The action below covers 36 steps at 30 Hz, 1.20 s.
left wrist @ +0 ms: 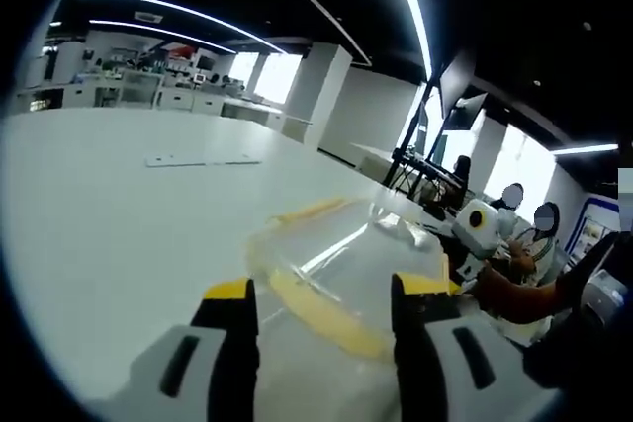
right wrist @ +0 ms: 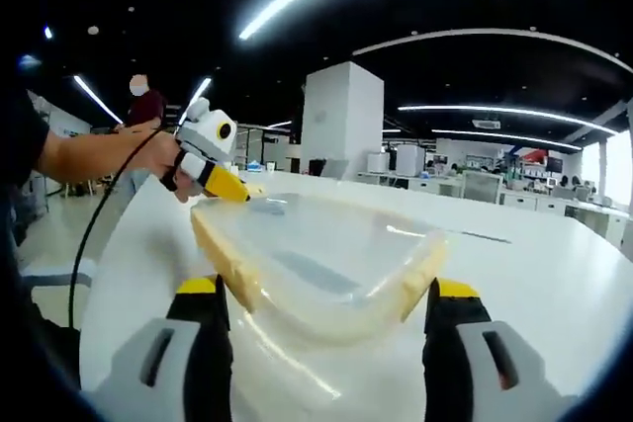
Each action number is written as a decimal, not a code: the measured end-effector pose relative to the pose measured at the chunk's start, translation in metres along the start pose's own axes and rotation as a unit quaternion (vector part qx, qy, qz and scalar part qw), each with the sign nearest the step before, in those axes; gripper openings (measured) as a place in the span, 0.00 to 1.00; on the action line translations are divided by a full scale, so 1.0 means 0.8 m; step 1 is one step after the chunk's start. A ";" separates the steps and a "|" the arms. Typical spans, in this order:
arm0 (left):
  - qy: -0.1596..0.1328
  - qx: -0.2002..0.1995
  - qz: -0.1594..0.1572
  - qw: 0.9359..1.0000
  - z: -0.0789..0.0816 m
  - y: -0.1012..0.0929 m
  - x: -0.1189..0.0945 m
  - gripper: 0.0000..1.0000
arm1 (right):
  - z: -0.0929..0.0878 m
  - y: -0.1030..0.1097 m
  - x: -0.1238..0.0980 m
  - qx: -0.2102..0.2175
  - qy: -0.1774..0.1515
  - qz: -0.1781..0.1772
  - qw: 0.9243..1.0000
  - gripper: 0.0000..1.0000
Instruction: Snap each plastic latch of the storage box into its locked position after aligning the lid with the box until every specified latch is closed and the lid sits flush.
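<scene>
Both my claws stand wide, holding nothing: the right gripper (right wrist: 321, 308) has its jaws either side of the near end of the box (right wrist: 316, 264), and the left gripper (left wrist: 321, 308) looks along the box (left wrist: 326, 264) from the opposite end. In the right gripper view I can see my left gripper (right wrist: 226, 183) with its yellow tip at the far corner of the lid (right wrist: 307, 239).

On the white table (left wrist: 109, 214) the clear box sits with its lid on, cream rim showing round the edge.

To do this step well, I judge I should first check the lid sits level all round, then steady one end with one claw while the other presses a latch squarely home, not at a slant.

Latches are hard to pick out: the clear plastic blurs into the table and I cannot tell which are closed. Whether the left tip touches the lid I cannot tell.
</scene>
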<state>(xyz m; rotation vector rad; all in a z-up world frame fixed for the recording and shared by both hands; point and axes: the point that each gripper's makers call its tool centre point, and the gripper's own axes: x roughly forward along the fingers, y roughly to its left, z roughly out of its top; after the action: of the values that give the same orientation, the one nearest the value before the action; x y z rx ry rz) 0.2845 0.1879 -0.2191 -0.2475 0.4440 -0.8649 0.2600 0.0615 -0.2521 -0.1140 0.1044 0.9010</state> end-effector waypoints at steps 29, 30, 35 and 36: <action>0.000 0.017 -0.007 1.000 -0.006 0.002 0.008 0.74 | -0.007 -0.011 -0.029 -0.180 0.033 0.048 0.982 0.79; 0.001 0.019 -0.007 1.000 -0.006 0.001 0.007 0.74 | -0.006 -0.011 -0.030 -0.204 0.038 0.053 0.977 0.78; -0.019 0.029 -0.014 0.999 -0.001 -0.012 0.000 0.78 | 0.003 -0.013 -0.032 -0.228 0.035 0.061 0.971 0.79; -0.023 0.030 -0.015 0.999 0.001 -0.014 -0.001 0.80 | 0.006 -0.013 -0.033 -0.224 0.032 0.068 0.972 0.80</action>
<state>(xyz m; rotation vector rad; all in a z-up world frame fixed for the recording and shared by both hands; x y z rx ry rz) 0.2768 0.1818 -0.2139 -0.2194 0.3722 -0.8985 0.2519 0.0356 -0.2435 -0.5636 -0.0339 1.0470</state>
